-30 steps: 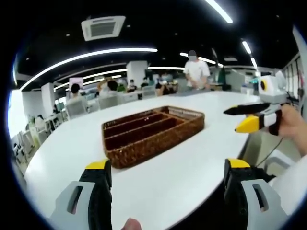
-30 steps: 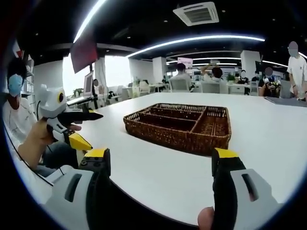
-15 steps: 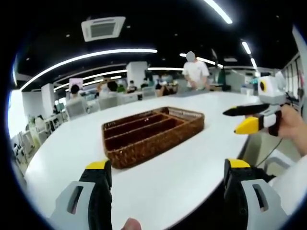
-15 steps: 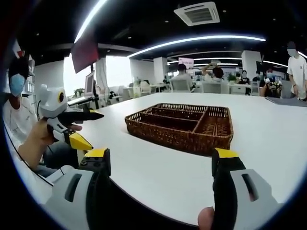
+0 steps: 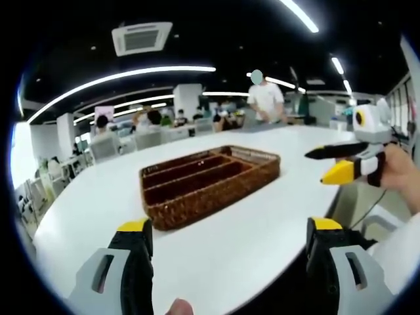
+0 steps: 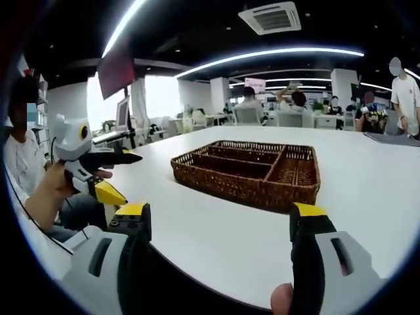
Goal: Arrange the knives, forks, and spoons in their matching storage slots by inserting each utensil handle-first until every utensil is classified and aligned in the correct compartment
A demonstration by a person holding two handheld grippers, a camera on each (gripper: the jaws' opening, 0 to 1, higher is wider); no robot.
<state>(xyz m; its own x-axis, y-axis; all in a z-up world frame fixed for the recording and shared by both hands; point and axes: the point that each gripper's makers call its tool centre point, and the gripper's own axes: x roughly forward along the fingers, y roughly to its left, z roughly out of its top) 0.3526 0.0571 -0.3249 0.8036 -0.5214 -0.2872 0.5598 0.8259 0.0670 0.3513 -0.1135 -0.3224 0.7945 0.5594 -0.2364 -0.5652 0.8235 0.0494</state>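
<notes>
A brown wicker cutlery tray [image 5: 209, 183] with long slots and one short cross slot rests on the white table [image 5: 98, 203]; its slots look empty. My left gripper [image 5: 230, 246] hovers open near the table's front edge, short of the tray. The right gripper [image 5: 331, 163] comes in from the right, open, held by a hand. In the right gripper view the same tray [image 6: 249, 172] lies ahead of my right gripper [image 6: 220, 226], which is open with nothing between its jaws. The left gripper [image 6: 115, 174] shows at the left, open. I see no utensils.
The white table [image 6: 367, 184] stretches wide around the tray. A person [image 5: 266, 98] stands at its far end. Several seated people and chairs [image 5: 147, 131] fill the office behind. A seated person [image 6: 23, 164] is at the left.
The right gripper view has drifted very slightly, so the tray sits a touch further right. The person at the far end of the table has shifted a little. The grippers stay open.
</notes>
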